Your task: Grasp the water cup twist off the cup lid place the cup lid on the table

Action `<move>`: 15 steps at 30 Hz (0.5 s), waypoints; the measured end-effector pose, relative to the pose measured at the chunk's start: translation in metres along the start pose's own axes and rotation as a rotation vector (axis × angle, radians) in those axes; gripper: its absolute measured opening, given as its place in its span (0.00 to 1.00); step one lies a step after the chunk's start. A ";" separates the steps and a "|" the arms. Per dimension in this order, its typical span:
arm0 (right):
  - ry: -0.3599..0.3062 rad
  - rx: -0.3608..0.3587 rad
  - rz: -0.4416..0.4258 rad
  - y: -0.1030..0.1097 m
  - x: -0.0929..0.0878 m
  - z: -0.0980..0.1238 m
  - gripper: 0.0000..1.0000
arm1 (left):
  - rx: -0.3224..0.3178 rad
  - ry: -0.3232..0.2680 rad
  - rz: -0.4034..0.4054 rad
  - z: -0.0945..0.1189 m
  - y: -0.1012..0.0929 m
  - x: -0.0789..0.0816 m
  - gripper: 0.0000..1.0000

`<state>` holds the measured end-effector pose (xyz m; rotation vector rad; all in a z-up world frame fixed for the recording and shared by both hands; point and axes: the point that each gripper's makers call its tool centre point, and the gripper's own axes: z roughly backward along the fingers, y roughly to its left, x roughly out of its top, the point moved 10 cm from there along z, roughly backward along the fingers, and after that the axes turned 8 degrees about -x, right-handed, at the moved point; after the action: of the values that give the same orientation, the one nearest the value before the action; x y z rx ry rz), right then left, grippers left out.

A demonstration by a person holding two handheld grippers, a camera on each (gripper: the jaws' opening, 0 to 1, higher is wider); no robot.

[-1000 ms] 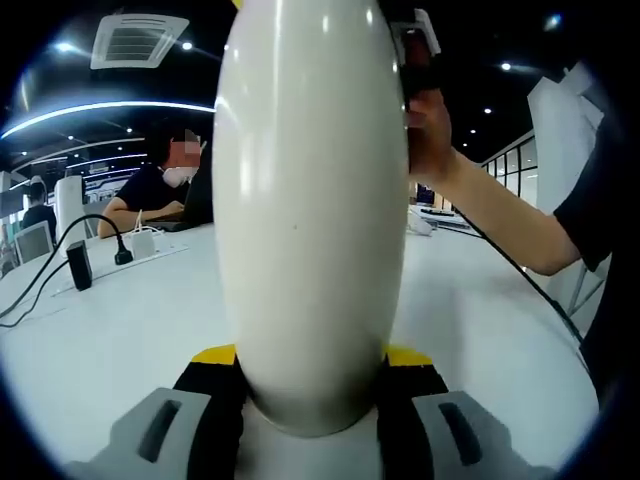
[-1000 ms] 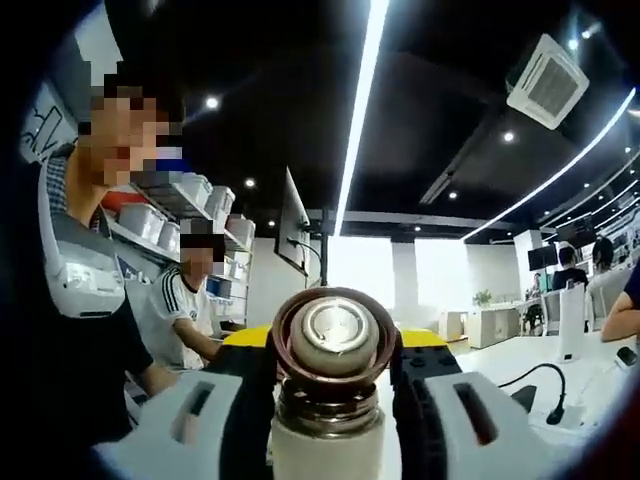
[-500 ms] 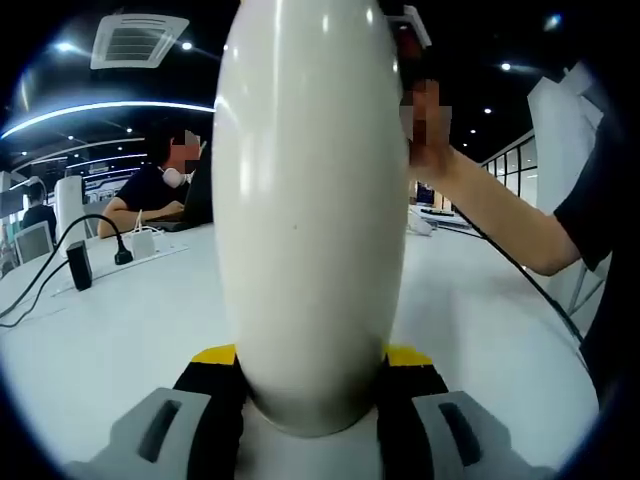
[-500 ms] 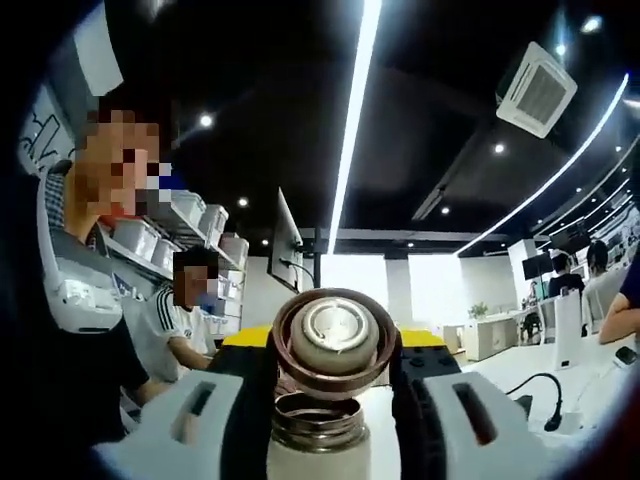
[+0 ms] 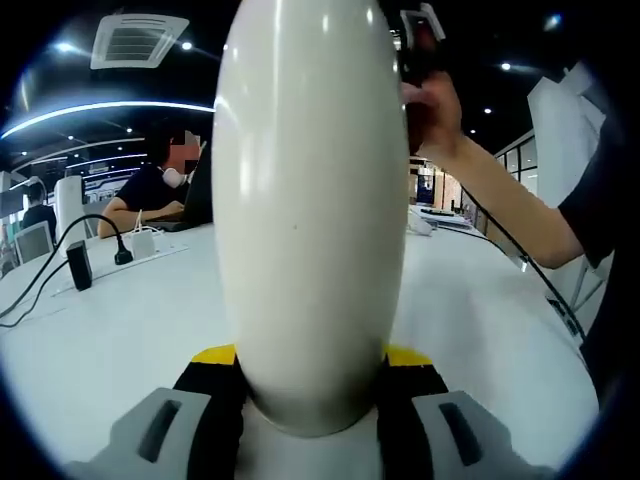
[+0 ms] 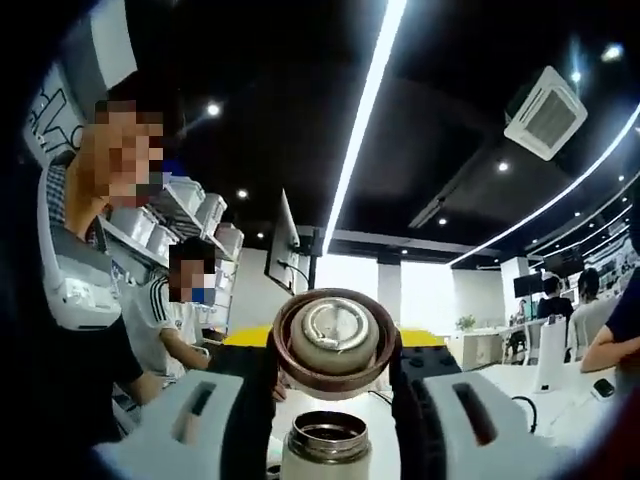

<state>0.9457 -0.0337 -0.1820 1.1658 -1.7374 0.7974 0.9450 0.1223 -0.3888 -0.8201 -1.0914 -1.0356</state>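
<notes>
In the left gripper view the white body of the water cup [image 5: 310, 210] stands upright, and my left gripper [image 5: 310, 385] is shut on it low down. Above and to the right of it a hand [image 5: 432, 110] holds the other gripper near the cup's top. In the right gripper view my right gripper [image 6: 333, 370] is shut on the brown-rimmed cup lid [image 6: 334, 340], seen from its underside. The lid hangs clear above the cup's open metal neck [image 6: 327, 440], with a gap between them.
A white table [image 5: 130, 320] spreads around the cup, with a black stand and cable [image 5: 80, 265] at the left. People sit at tables behind. A person in a black and white shirt [image 6: 80, 330] stands close on the left of the right gripper view.
The right gripper has lifted the lid up off the cup's neck; the neck has dropped lower in the right gripper view. The left gripper and cup have stayed still.
</notes>
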 end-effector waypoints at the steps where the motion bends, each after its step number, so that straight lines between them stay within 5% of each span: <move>1: 0.002 -0.005 0.005 0.001 0.002 0.002 0.46 | 0.000 0.000 0.000 0.000 0.000 0.000 0.53; 15: 0.041 -0.054 0.080 0.010 0.031 0.029 0.46 | 0.004 -0.001 0.000 0.001 -0.003 0.000 0.53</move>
<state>0.9215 -0.0663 -0.1660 1.0427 -1.7706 0.8119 0.9422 0.1229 -0.3887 -0.8177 -1.0942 -1.0327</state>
